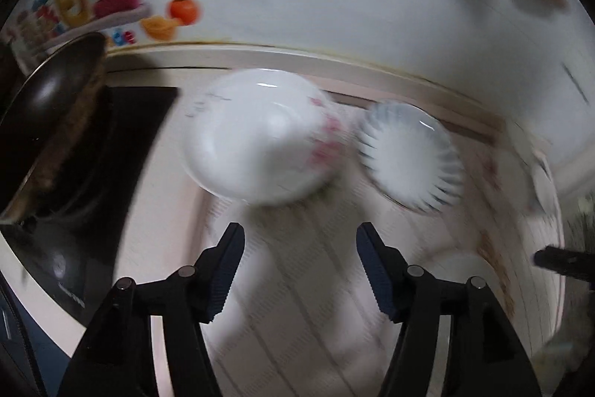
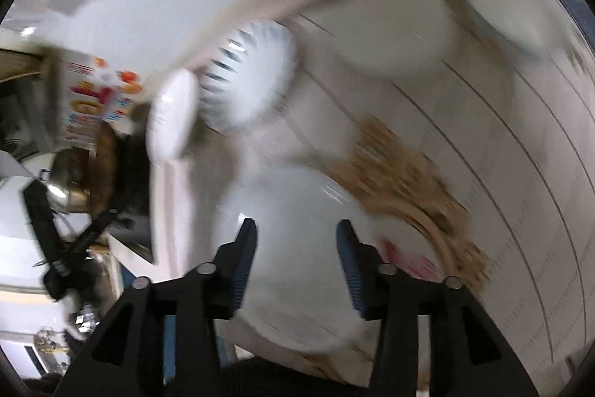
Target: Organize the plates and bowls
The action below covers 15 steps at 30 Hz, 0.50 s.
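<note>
A: Nearest, what do we list?
B: Left gripper [image 1: 300,240] and right gripper [image 2: 296,237], each with jaws parted, holding nothing.
A: Beyond?
B: At our left gripper's 12 o'clock, a white bowl [image 1: 260,140]; at 1 o'clock, touching it, a ribbed bowl [image 1: 409,155]. Under the right gripper, a white plate [image 2: 297,266].

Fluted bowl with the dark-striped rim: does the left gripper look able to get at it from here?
Probably yes: the left gripper is open and empty, and the fluted bowl sits ahead with nothing between. Blur hides details.
</note>
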{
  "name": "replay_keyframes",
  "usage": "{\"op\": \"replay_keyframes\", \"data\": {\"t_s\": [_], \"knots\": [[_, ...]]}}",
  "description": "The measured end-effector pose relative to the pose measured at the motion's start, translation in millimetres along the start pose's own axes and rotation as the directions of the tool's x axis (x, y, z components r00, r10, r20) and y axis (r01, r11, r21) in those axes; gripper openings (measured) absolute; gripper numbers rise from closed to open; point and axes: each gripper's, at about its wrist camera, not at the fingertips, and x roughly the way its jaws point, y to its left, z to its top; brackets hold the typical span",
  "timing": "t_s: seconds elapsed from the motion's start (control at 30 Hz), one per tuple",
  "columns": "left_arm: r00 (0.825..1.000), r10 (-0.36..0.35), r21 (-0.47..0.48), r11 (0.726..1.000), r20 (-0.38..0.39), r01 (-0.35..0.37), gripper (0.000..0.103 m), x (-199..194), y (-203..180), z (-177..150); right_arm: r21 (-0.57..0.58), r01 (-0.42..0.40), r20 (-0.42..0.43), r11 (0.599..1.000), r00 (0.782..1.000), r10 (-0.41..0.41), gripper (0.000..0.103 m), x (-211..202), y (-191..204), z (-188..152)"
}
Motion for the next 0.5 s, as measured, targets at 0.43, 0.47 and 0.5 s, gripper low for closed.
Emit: {"op": "replay_keyframes", "data": {"t_s": [0.43,0.47,0.5], "knots": [[0.994,0.078,-0.142,0.986,-0.083,-0.089,0.061,95.2,94.3,49.9,-0.172,-0.032,-0.04,0.985,0.999,0.026,0.062,186.1,167.5,164.9],[0.993,0.079,-0.144,0.985,-0.091,-0.092,0.061,100.9,96.6,52.2,-0.174,-0.03,-0.048,0.984,0.999,0.022,0.061,195.9,171.5,169.9],[0.991,0.084,-0.145,0.985,-0.101,-0.098,0.061,106.8,97.9,54.1,-0.173,-0.034,-0.056,0.984,0.998,0.025,0.06,205.0,172.2,174.7]]}}
